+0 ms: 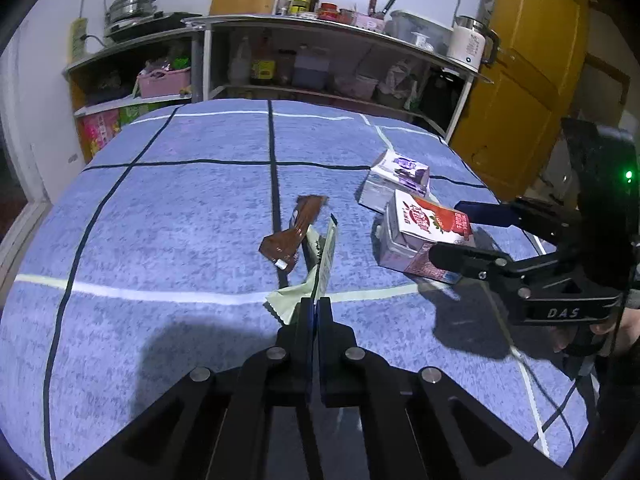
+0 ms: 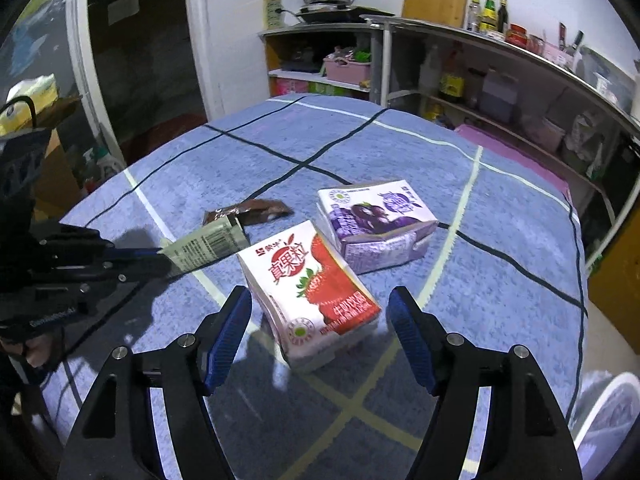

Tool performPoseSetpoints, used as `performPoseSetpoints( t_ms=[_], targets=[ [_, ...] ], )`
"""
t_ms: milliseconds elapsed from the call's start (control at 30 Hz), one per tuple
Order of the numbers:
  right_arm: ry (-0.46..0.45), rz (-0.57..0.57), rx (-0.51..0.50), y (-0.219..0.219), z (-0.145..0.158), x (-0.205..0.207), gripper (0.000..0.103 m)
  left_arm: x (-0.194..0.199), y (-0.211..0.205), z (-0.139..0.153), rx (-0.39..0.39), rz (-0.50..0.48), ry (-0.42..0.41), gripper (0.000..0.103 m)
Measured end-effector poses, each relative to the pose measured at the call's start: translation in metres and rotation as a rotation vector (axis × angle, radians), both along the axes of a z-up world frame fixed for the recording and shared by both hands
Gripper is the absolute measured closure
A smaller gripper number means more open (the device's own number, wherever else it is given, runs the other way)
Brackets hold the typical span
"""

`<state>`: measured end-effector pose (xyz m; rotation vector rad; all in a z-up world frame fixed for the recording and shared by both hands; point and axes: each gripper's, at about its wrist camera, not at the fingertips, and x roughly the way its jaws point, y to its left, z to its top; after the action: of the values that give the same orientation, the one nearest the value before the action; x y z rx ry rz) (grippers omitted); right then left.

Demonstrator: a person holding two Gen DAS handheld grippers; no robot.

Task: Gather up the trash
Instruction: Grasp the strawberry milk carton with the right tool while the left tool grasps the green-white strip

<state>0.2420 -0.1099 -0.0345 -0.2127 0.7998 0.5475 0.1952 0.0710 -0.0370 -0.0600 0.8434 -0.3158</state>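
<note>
Four pieces of trash in view, all on the bench (image 1: 160, 208): green wrapper (image 1: 320, 264), brown wrapper (image 1: 294, 232), red carton (image 2: 316, 300), purple carton (image 2: 376, 224). No bin or bag can be made out for certain; a pale object at the lower right edge of the right wrist view may be one, cannot tell.

Progress, judged: early. Nothing looks collected yet.

- Left tongs (image 1: 316, 308): pressed together, pinching the near end of the green wrapper. The wrapper's far end lies over or against the brown wrapper. First pick looks made, lift not yet done.
- Right tongs (image 2: 320, 328): spread, one jaw on each side of the red carton, pads not touching it. Carton sits tilted, one end raised. Grasp not yet done.
- Brown wrapper and purple carton: untouched. Purple carton just behind the red one, touching or nearly so.

Remaining, judged: close on the red carton, carry both items off, return for the other two.

Room and edges:
- Bench is wide and bare to the left and far side; free space for lifting upward.
- The two tongs work near each other; the left tongs show at the left of the right wrist view.
- Cartons lie toward the bench's right side, its edge near beyond the purple one. Shelves (image 1: 320, 92) stand behind the far edge, well apart.
- Risk: lifting the green wrapper may drag the brown one.
</note>
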Motion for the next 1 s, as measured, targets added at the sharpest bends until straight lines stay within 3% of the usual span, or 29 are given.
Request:
performPoseSetpoints(
  t_ms=[200, 300, 600, 1000],
  targets=[
    [0.020, 0.024, -0.033, 0.009, -0.005, 0.000, 0.033, -0.006, 0.008, 0.000, -0.019, 0.018, 0.004, 0.102],
    [0.041, 0.003, -0.020, 0.006, -0.004, -0.001, 0.049, -0.010, 0.008, 0.000, -0.025, 0.023, 0.005, 0.102],
    [0.072, -0.093, 0.034, -0.009, 0.001, -0.020, 0.050, -0.023, 0.005, 0.005, -0.043, 0.035, -0.010, 0.102],
    [0.030, -0.213, 0.070, -0.043, 0.017, -0.079, 0.051, -0.049, -0.030, 0.023, -0.061, -0.024, -0.042, 0.102]
  ],
)
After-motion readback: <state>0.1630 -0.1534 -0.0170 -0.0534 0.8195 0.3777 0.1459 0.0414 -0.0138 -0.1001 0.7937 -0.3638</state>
